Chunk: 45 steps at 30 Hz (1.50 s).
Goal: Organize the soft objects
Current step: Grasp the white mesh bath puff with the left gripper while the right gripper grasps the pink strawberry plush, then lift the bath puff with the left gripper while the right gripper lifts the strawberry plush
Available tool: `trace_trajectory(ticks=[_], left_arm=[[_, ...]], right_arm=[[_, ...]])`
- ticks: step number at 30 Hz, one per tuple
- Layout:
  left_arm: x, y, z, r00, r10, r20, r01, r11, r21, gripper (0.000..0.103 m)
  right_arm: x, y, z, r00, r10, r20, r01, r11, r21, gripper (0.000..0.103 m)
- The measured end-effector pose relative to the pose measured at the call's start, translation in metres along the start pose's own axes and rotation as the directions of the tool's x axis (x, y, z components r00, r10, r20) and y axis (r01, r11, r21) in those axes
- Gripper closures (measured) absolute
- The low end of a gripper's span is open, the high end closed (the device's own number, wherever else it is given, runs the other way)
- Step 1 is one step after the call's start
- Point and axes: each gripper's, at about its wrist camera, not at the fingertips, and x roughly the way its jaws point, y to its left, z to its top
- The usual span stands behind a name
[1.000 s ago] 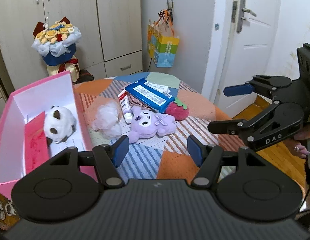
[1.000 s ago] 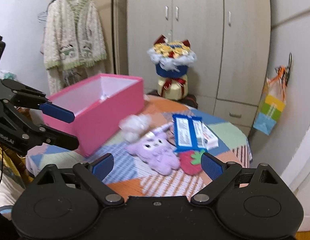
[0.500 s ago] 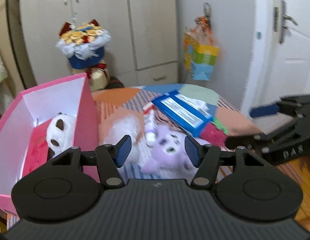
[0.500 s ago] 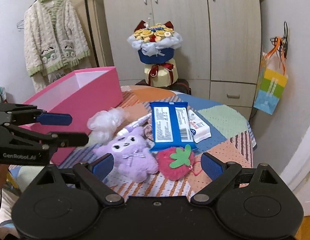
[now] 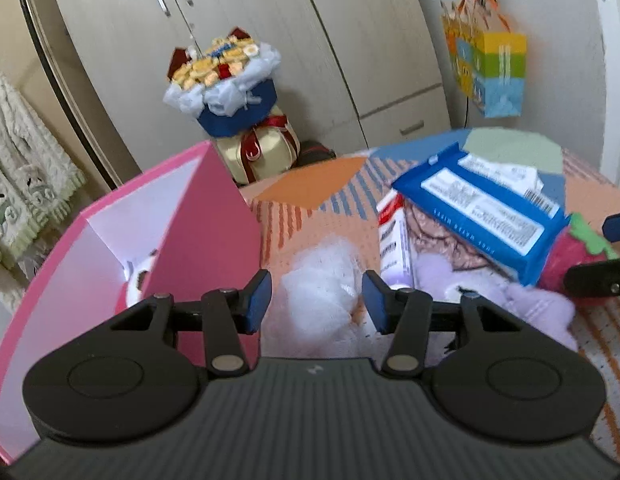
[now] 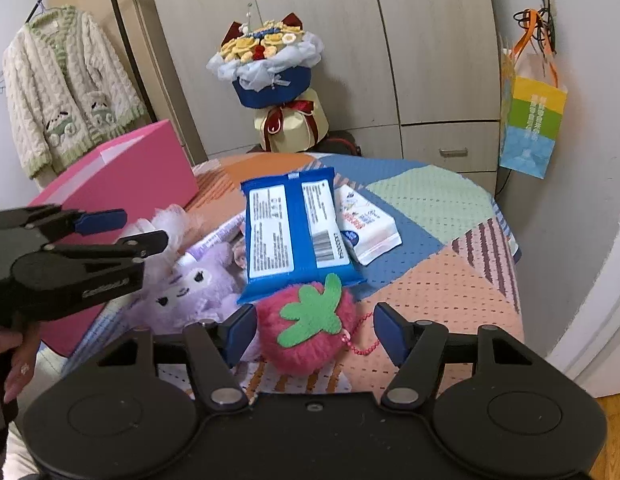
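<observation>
My left gripper (image 5: pixel 315 300) is open, its jaws on either side of a white fluffy toy (image 5: pixel 321 280) that lies on the table beside the pink box (image 5: pixel 214 216). A panda plush (image 5: pixel 140 276) peeks out inside the box. My right gripper (image 6: pixel 314 330) is open, with the red strawberry plush (image 6: pixel 310 324) between its jaws. A purple plush (image 6: pixel 190 284) lies left of the strawberry, also in the left wrist view (image 5: pixel 521 308). The left gripper also shows in the right wrist view (image 6: pixel 122 226).
A blue wet-wipe pack (image 6: pixel 294 228) and a white tissue pack (image 6: pixel 365 224) lie behind the plush toys on the patchwork tablecloth (image 6: pixel 437 264). A toothpaste box (image 5: pixel 393 236) lies by the white toy. A flower bouquet (image 6: pixel 270 60) stands behind the table, before the wardrobe.
Both grippers have moved forward and down toward the table. The left one now brackets the white fluffy toy; the right one now brackets the strawberry plush. Both stay open.
</observation>
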Motion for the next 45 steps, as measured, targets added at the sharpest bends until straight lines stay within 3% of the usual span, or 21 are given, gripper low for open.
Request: trace_trajectory(ticks=[5, 11, 12, 14, 15, 26, 38, 45], left_arm=[[0.015, -0.001, -0.004, 0.997, -0.022, -0.073, 0.021, 1.000, -0.020, 0.054], [0.017, 0.000, -0.005, 0.996, -0.054, -0.072, 0.050, 0.997, -0.058, 0.051], [0.018, 0.001, -0.005, 0.995, -0.060, -0.076, 0.055, 0.996, -0.068, 0.052], [0.019, 0.003, -0.006, 0.993, -0.068, -0.100, 0.059, 0.994, -0.095, 0.066], [0.020, 0.003, -0.007, 0.992, -0.069, -0.102, 0.059, 0.994, -0.097, 0.066], [-0.009, 0.013, -0.012, 0.998, -0.061, -0.023, 0.057, 0.987, -0.149, 0.071], [-0.067, 0.026, -0.034, 0.982, -0.171, 0.085, 0.185, 0.962, -0.199, 0.071], [-0.094, 0.040, -0.053, 0.963, -0.237, 0.130, 0.262, 0.937, -0.231, 0.071]], right_arm=[[0.011, -0.003, -0.005, 1.000, 0.000, -0.013, 0.000, 1.000, 0.011, 0.033], [0.012, -0.001, -0.008, 1.000, -0.014, 0.012, 0.014, 1.000, -0.010, 0.032], [0.012, -0.001, -0.008, 1.000, -0.016, 0.014, 0.016, 1.000, -0.013, 0.037], [0.011, -0.003, -0.010, 1.000, 0.016, 0.016, -0.016, 1.000, 0.000, 0.055], [0.010, -0.004, -0.010, 1.000, 0.019, 0.019, -0.019, 1.000, 0.005, 0.055], [-0.017, 0.019, -0.016, 0.995, -0.076, 0.065, 0.079, 0.996, -0.043, 0.056], [-0.044, 0.034, -0.041, 0.991, -0.113, 0.065, 0.111, 0.993, 0.030, 0.056], [-0.058, 0.054, -0.054, 0.991, -0.117, 0.067, 0.116, 0.993, 0.007, 0.056]])
